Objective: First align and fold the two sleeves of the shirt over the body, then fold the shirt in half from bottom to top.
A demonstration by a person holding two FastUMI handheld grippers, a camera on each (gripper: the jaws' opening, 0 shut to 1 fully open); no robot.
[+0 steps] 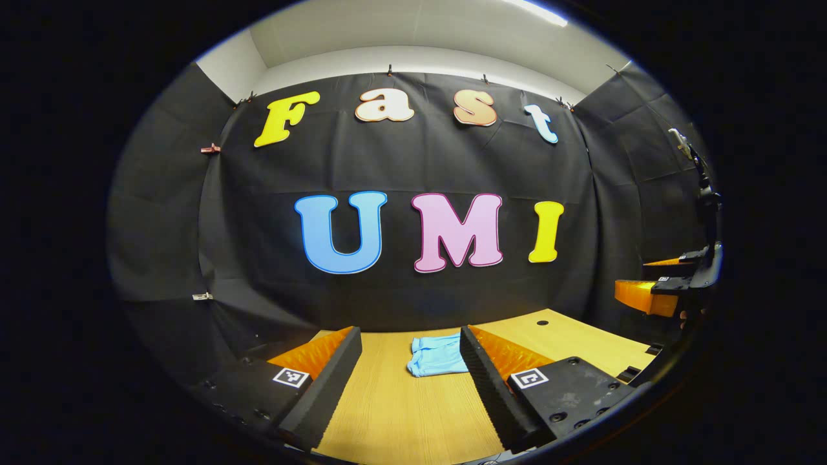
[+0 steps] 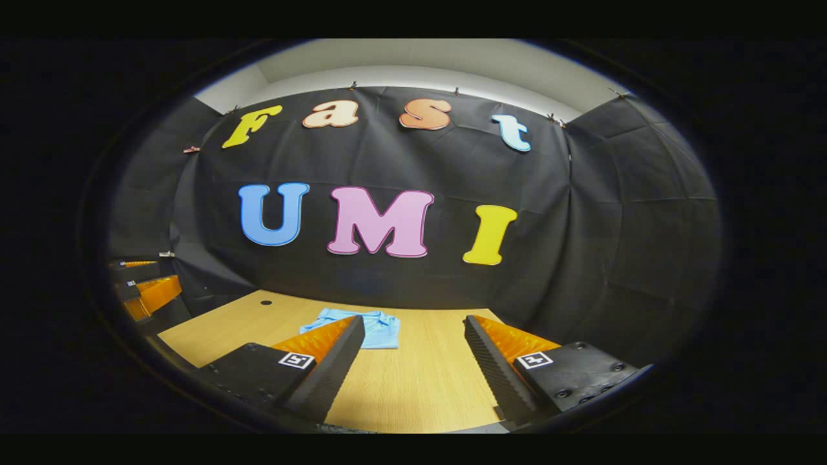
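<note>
Shirt (image 1: 438, 356) folded on table (image 1: 400, 413), right gripper (image 1: 652, 287) at left gripper view's edge

Light-blue shirt (image 1: 436, 356) (folded compact) on wooden table (image 1: 387, 413).

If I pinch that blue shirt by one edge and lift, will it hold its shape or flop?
Probably flop: the blue shirt lies in soft, rumpled layers on the wooden table, so it should drape and partly unfold. It looks thin, so likely light. On the smooth tabletop, pushing it may bunch it.
</note>
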